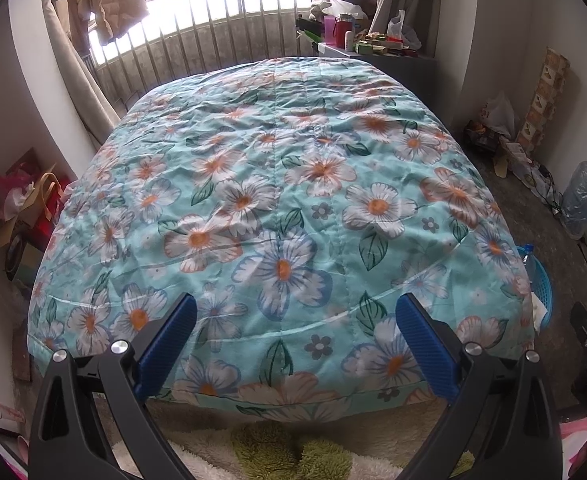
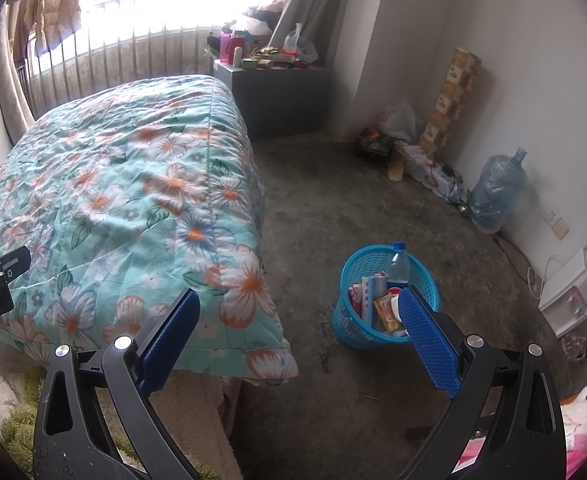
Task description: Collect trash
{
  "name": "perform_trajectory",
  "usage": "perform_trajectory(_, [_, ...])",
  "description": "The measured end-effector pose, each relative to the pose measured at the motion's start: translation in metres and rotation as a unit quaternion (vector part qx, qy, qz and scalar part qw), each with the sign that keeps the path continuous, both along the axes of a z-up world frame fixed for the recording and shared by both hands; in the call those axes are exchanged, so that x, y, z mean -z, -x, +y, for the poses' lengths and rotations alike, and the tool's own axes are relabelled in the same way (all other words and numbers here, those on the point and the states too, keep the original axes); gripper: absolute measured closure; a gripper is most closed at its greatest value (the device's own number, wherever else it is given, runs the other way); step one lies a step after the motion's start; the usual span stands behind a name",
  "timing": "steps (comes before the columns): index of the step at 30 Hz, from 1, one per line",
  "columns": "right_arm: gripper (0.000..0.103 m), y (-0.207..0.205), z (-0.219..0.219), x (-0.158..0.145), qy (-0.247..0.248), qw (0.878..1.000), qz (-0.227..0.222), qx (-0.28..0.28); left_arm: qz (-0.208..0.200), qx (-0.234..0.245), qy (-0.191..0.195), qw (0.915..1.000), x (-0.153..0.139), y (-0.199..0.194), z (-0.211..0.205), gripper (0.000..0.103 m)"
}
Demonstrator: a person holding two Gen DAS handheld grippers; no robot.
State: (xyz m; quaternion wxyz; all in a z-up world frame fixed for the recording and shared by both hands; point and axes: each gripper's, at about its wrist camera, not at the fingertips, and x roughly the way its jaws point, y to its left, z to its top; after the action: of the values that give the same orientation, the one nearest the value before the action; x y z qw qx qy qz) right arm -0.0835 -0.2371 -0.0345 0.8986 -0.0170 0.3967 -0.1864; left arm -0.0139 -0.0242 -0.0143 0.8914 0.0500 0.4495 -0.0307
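A blue mesh trash basket (image 2: 353, 264) stands on the concrete floor to the right of the bed. It holds a clear plastic bottle with a blue cap (image 2: 398, 264), a ruler-like strip and several wrappers (image 2: 387, 310). Its edge also shows in the left wrist view (image 1: 541, 284) beside the bed. My right gripper (image 2: 299, 316) is open and empty, above the floor between the bed corner and the basket. My left gripper (image 1: 295, 320) is open and empty, over the foot of the bed.
The bed has a floral turquoise quilt (image 1: 285, 184). A grey cabinet (image 2: 281, 96) with bottles and clutter stands by the window. Bags, a wallpaper roll (image 2: 449, 100), a water jug (image 2: 497, 192) and cables line the right wall. A green and white fluffy rug (image 1: 277, 448) lies below.
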Motion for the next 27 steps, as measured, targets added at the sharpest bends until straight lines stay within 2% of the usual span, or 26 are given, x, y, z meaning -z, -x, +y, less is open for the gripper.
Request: perform_trajectory(27, [0.008, -0.0018, 0.0008, 0.0000, 0.000, 1.000, -0.001, 0.001, 0.000, -0.002, -0.002, 1.0000, 0.0006, 0.0004, 0.0014, 0.006])
